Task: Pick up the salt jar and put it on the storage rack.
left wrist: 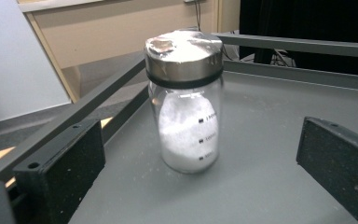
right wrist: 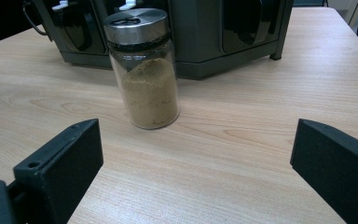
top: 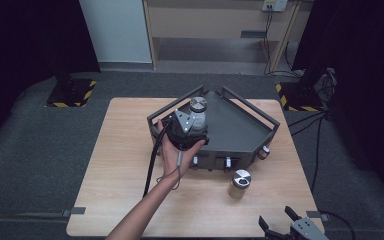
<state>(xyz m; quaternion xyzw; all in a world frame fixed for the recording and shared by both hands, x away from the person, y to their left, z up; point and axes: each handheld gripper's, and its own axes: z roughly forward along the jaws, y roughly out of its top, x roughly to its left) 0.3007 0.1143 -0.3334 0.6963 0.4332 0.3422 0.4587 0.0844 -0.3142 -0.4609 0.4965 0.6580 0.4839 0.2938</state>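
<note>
A glass jar of white powder [top: 198,112] [left wrist: 185,107] with a metal lid stands upright on the top tray of a dark grey rack [top: 240,130] [left wrist: 270,154]. My left gripper [top: 194,125] [left wrist: 200,154] is open, one jaw on either side of that jar, neither touching it. On the wooden table in front of the rack [right wrist: 242,37] stands a jar of brown powder [top: 239,183] [right wrist: 144,70]. My right gripper [top: 276,217] [right wrist: 196,140] is open near the table's front edge, short of the brown jar, with nothing between its fingers.
Rails fence the rack's tray at the back and sides. A small jar [top: 264,152] sits at the rack's right corner and white-handled fittings [top: 227,162] line its front. The table [top: 125,200] has bare wood at the left. Cables [top: 320,130] run over the floor at right.
</note>
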